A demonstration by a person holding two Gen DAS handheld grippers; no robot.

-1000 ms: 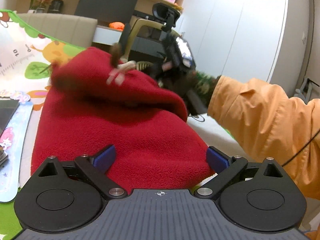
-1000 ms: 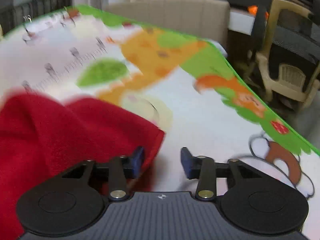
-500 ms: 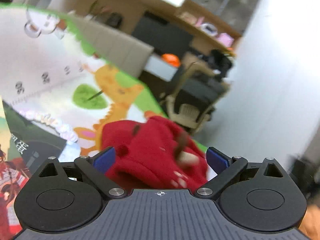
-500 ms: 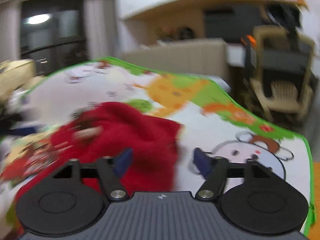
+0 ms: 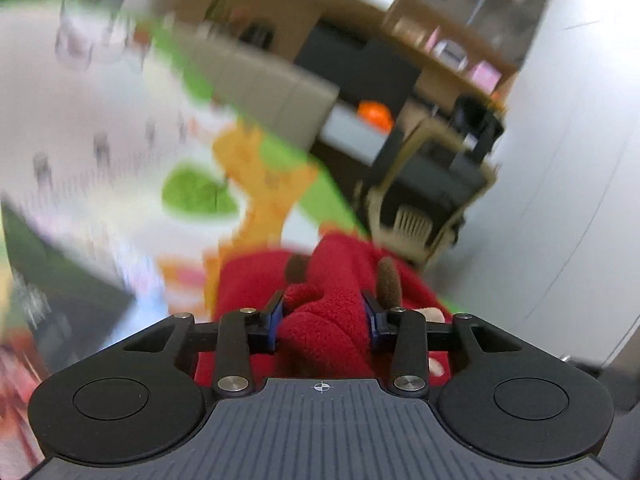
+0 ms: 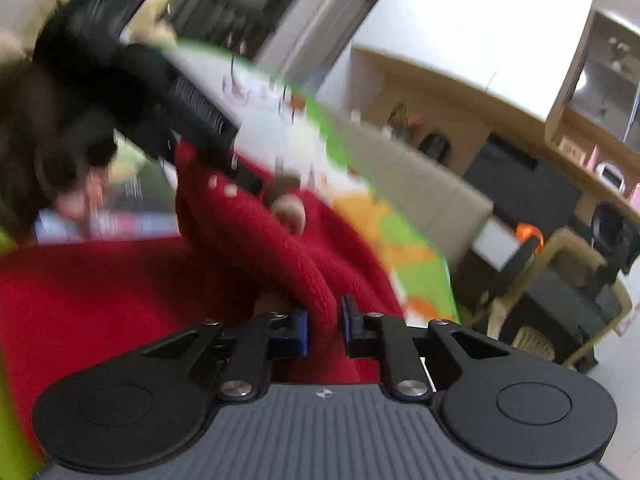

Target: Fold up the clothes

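No text could be read: the dark marks printed on the play mat (image 5: 92,128), beyond the jaws, were blurred.

Left gripper (image 5: 324,322): both blue-padded fingers (image 5: 275,322) are drawn inward and clamp a thick fold of the red garment (image 5: 320,332) between them. Right gripper (image 6: 323,330): fingers nearly together, pinching a ridge of the same garment. In the right wrist view the left gripper appears at upper left, blurred, held by a dark-gloved hand (image 6: 60,136).
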